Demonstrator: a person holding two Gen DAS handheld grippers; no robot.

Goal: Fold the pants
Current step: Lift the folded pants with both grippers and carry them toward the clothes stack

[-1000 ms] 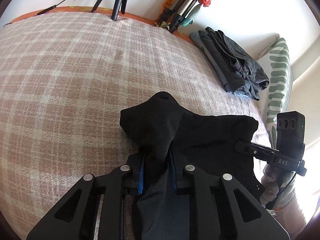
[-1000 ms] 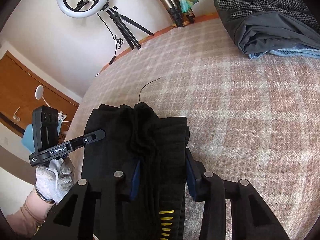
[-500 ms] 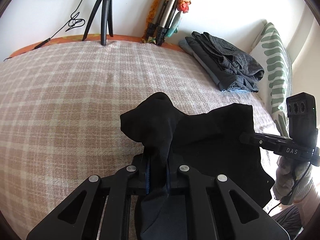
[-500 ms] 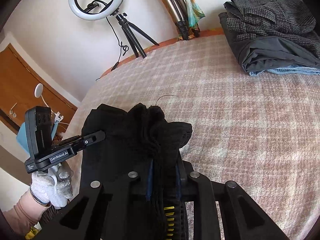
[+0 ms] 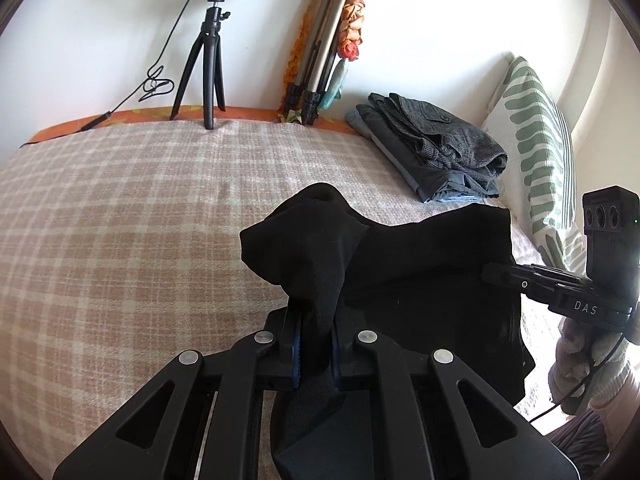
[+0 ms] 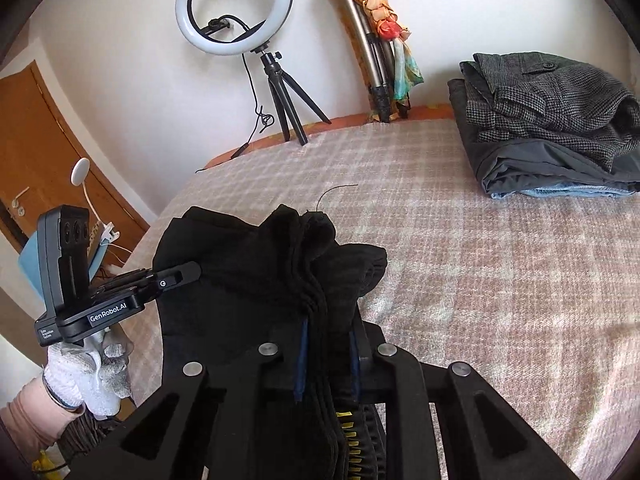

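Black pants (image 5: 420,272) hang bunched between my two grippers above a plaid blanket (image 5: 120,220). In the left wrist view my left gripper (image 5: 316,320) is shut on a thick fold of the black cloth, which rises in a hump past the blue pads. My right gripper (image 5: 494,274) shows at the right edge of that view, held by a gloved hand (image 5: 580,364), its tips at the cloth's far side. In the right wrist view my right gripper (image 6: 326,344) is shut on several stacked layers of the pants (image 6: 240,280). The left gripper (image 6: 188,272) meets the cloth at the left.
A folded stack of grey and blue clothes (image 5: 436,148) (image 6: 552,120) lies at the far right of the bed, beside a green-patterned pillow (image 5: 536,140). A ring light on a tripod (image 6: 236,8) and a folded tripod (image 5: 320,60) stand against the wall. A wooden door (image 6: 40,160) is at left.
Both grippers' jaws have closed in on the black cloth and both have risen, lifting the pants' edge off the blanket. More of the wall now shows.
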